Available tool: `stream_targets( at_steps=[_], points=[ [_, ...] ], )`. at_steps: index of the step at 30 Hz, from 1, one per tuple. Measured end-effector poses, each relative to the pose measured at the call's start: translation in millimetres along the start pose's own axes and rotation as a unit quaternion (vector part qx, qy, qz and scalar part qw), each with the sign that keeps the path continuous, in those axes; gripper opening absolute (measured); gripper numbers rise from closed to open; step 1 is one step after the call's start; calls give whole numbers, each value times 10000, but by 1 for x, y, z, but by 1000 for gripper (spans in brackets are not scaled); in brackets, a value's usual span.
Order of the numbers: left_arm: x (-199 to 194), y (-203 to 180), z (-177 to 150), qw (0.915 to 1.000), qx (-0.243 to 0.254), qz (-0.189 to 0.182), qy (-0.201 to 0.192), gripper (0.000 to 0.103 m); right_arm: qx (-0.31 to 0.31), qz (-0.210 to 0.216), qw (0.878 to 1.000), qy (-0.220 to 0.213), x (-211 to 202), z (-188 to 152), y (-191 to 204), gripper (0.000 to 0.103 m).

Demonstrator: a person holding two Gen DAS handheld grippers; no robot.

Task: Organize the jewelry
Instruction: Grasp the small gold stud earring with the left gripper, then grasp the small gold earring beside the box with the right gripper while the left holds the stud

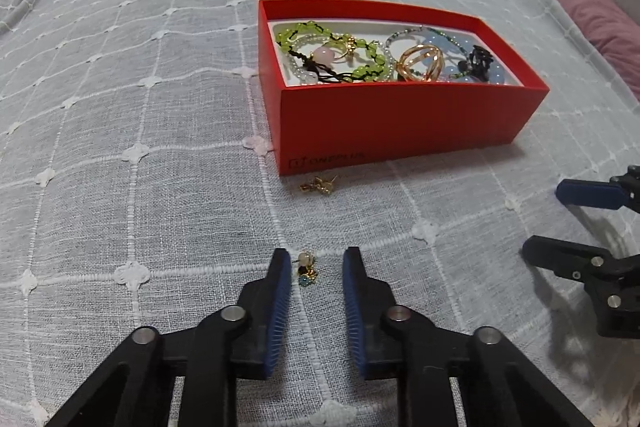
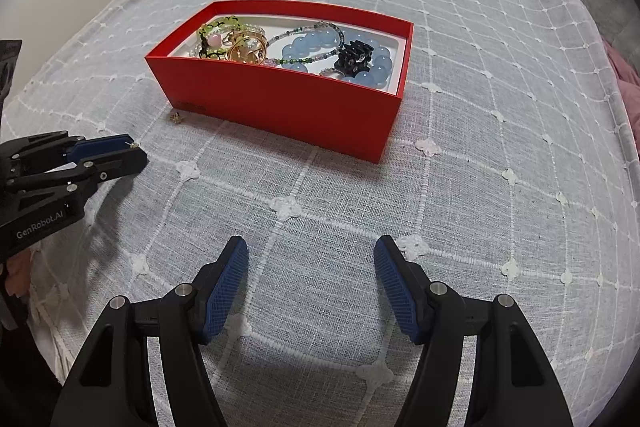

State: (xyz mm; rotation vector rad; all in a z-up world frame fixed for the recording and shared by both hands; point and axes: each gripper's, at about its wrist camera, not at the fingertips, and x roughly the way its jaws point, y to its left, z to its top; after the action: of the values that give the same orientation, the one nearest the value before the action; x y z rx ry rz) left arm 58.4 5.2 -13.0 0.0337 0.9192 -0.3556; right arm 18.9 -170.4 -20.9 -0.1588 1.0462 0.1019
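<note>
Left wrist view: left gripper [image 1: 317, 263] jaws spread around a small gold earring with pale, dark and teal beads [image 1: 306, 269] on the grey quilted bedspread [image 1: 120, 147], lying hard against one blue pad; could snag thread or slip out on closing

Right wrist view: right gripper [image 2: 311, 259] spread wide, empty, near the red cardboard box of beaded bracelets and rings [image 2: 288, 103]; second tiny gold earring [image 2: 176, 117] beside its wall, easily missed

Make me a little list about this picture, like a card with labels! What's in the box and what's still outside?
surface: light blue checked bedspread
box: red box, open, no lid on it
inside box: green bead bracelet, gold ring piece, blue bead bracelet, black piece
outside box: gold earring just in front of the box; beaded earring nearer the camera
left gripper: open, jaws on either side of the beaded earring, not closed on it
right gripper: open, holding nothing, over bare bedspread
</note>
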Motion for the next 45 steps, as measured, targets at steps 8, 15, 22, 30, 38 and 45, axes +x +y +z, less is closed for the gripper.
stream_targets(
  at_steps=[8, 15, 22, 30, 38, 45],
  points=[
    [-6, 2, -1, 10000, 4, 3, -45, 4, 25, 5, 10000, -38, 1, 1, 1, 69],
    [-13, 13, -3, 9998, -109, 157, -56, 4, 5, 118, 9998, -160, 0, 4, 11, 69],
    [-22, 33, -7, 9976, -348, 593, -57, 4, 56, 457, 9982, -386, 8, 15, 36, 69],
    [-27, 51, -14, 9938, -794, 775, 105, 4, 191, 408, 9973, -581, 24, 38, 73, 56],
    [-30, 56, -16, 9924, -816, 922, 70, 4, 302, 179, 9965, -757, 41, 56, 96, 34],
    [-29, 57, -16, 9928, -840, 848, 108, 4, 395, 128, 9961, -782, 53, 68, 109, 28]
  ],
)
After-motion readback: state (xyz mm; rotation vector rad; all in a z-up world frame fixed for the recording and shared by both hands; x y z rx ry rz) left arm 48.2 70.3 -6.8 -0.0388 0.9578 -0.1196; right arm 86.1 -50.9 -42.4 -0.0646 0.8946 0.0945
